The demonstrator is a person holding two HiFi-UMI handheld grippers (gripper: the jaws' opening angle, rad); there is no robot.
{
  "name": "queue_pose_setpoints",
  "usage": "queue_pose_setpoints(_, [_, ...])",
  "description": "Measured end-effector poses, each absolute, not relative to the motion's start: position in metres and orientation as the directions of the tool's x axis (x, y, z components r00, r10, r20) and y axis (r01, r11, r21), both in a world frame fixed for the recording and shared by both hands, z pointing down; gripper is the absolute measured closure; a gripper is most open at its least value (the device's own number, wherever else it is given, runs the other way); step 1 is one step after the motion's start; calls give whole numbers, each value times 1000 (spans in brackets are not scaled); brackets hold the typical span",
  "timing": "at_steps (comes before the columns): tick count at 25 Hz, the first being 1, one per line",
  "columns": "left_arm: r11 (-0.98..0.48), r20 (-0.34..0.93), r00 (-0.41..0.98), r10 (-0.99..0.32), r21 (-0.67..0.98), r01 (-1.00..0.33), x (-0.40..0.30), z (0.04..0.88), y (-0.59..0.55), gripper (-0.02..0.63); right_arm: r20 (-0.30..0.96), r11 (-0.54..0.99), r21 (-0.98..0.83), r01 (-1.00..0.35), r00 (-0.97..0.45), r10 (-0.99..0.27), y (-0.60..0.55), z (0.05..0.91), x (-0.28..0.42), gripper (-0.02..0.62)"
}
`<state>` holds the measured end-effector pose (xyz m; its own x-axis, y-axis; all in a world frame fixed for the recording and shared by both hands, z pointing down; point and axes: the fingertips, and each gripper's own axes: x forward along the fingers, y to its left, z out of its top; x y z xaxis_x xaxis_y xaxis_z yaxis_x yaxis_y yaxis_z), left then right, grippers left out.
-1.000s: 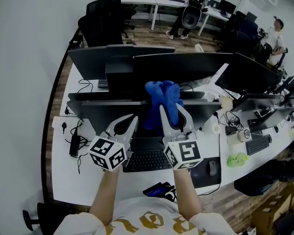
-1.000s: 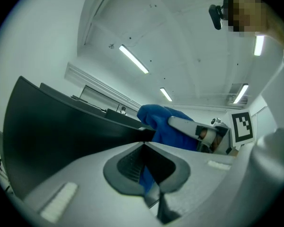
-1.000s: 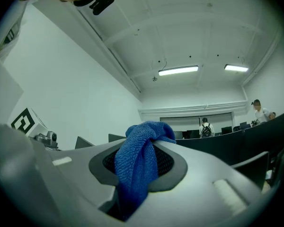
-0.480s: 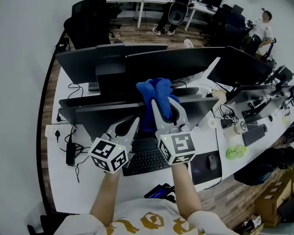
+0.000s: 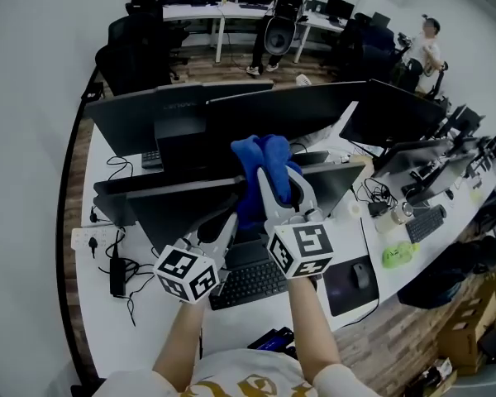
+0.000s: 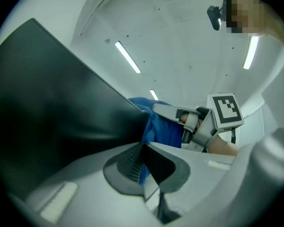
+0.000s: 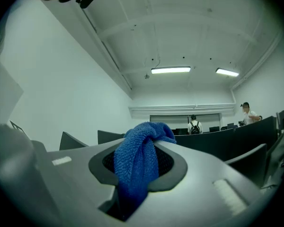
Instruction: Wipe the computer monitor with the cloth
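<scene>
— Where's the cloth?

— The blue cloth [image 5: 263, 157] sits bunched at the top edge of the nearest monitor [image 5: 178, 208] and hangs down its face. My right tool [image 5: 283, 190] is clenched on it; fabric fills the jaws in the right gripper view.

— And your left?

— My left tool [image 5: 217, 231] is just beside it, lower, near the screen, jaws drawn together on nothing. A keyboard [image 5: 250, 281] lies below on the white counter [image 5: 140, 313].

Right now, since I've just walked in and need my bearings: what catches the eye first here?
The bright blue cloth, pinched in the right tongs at the top edge of the near monitor, centre frame. Next, the left tongs beside it, lower, before that dark screen.
</scene>
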<state>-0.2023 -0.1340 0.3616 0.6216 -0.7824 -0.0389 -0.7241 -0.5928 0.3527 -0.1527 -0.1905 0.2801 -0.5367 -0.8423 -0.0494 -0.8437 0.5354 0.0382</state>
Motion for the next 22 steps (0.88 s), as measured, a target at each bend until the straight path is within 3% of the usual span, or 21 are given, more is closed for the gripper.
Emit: queue_pose_setpoints(22, [-449,23,466,-884,231,-863,-168,356,-141,606,-29,643,111,-758,-649,-760,-200,281,-130,477])
